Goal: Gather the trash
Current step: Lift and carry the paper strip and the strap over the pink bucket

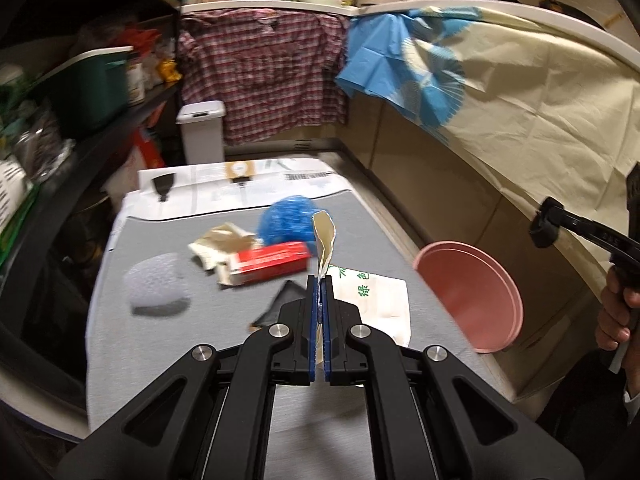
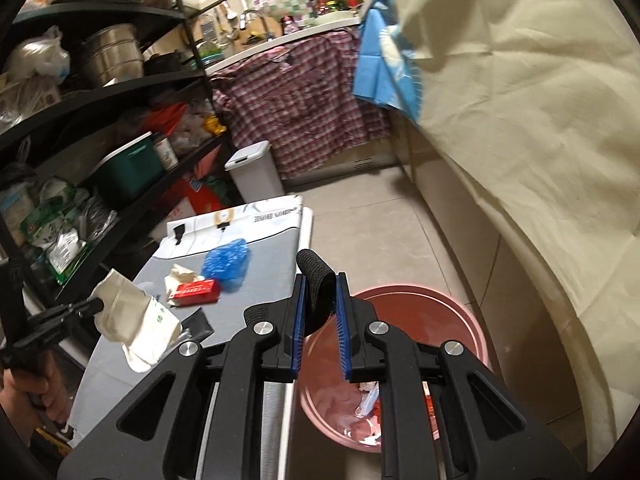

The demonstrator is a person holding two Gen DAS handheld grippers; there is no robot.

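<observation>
My left gripper (image 1: 320, 280) is shut on a white paper bag with green print (image 1: 374, 300), held just above the grey table (image 1: 160, 360); it also shows in the right wrist view (image 2: 136, 320). My right gripper (image 2: 320, 280) holds a black mesh strip (image 2: 318, 292) between its jaws, above the pink bucket (image 2: 460, 320), which has wrappers inside. On the table lie a red box (image 1: 272, 266), crumpled beige paper (image 1: 222, 246), a blue plastic wad (image 1: 286, 220), a grey foam lump (image 1: 154, 280) and a black scrap (image 1: 280, 304).
The pink bucket (image 1: 472, 304) stands on the floor right of the table. A white bin (image 1: 202, 132) stands beyond the table. Black shelves (image 1: 60, 140) full of goods run along the left. A cloth-draped counter (image 1: 520, 120) is on the right.
</observation>
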